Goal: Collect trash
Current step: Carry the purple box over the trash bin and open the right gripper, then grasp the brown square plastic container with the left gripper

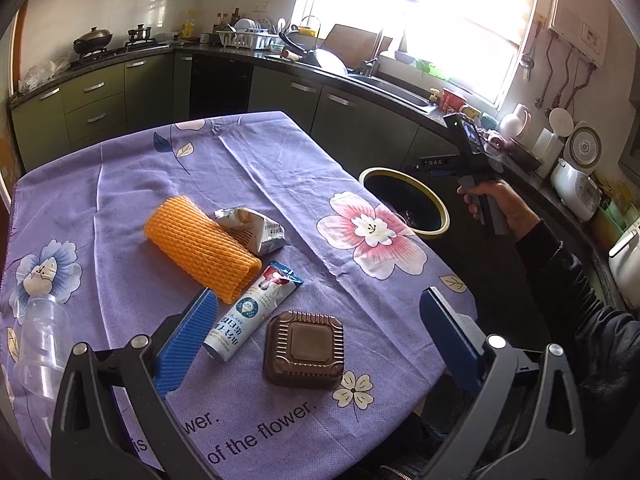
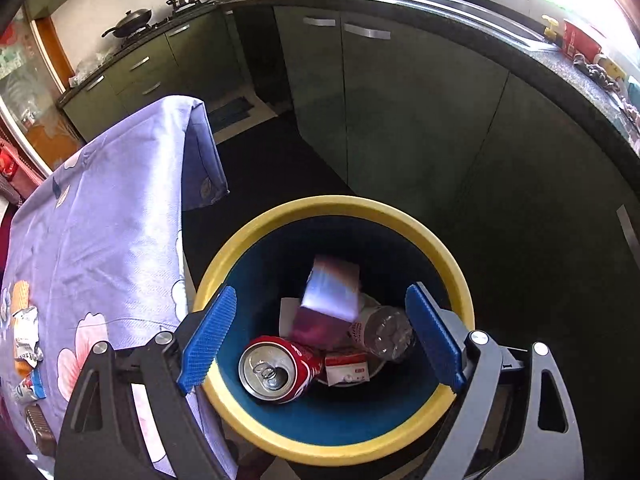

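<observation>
Tablecloth holds five trash pieces, one bin.

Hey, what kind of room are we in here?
A home kitchen, most likely: a wok sits on a gas stove, a dish rack stands on the counter, and a sink lies under the window.

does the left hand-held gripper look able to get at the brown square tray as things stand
Probably yes: the left hand-held gripper is open and the brown square tray lies flat between its fingers on the tablecloth, nothing covering it.
</observation>
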